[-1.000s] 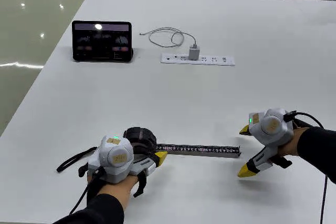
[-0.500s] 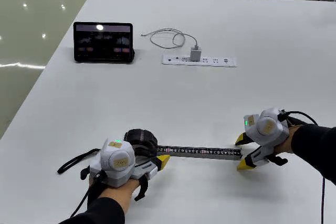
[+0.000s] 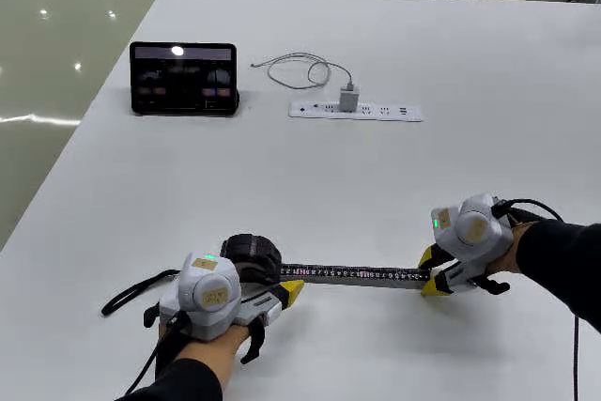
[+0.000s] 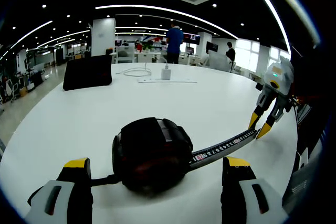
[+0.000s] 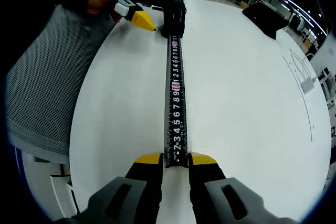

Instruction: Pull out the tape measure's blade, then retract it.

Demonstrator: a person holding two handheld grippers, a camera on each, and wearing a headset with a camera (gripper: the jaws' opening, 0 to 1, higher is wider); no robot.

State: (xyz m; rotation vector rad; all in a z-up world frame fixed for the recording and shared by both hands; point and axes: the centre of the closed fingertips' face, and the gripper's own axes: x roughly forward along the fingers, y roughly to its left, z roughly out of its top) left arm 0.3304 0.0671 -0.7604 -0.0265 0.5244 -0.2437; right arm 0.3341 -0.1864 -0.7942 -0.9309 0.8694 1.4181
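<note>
Lower left of head view: left gripper [image 3: 268, 277], jaws spread wide to either side of the black case [image 3: 252, 253]. The left gripper view shows a gap on each side of the case, with no contact seen. The case sits on the white table [image 3: 376, 185], low and left of centre. A black strap [image 3: 131, 288] lies on the table left of that gripper.

The blade [image 3: 362, 275] is out of the case and flat on the table. It runs right across the lower middle to the right gripper [image 3: 430, 272]. Numbers face up, low numbers at the right gripper end. In the right gripper view the jaws are narrowed, one yellow tip just beside each edge of the blade end. Cannot tell if they actually pinch it. Dark sleeves show at the bottom and right edges.

Farther up, upper left: a tablet [image 3: 183, 77] stands propped, screen dim. Upper middle: a white power strip [image 3: 355, 111] with a charger [image 3: 348, 97] plugged in. A cable [image 3: 296, 65] is looped just behind it. Past the table's far edge there is glossy floor at left and chair legs along the top.
</note>
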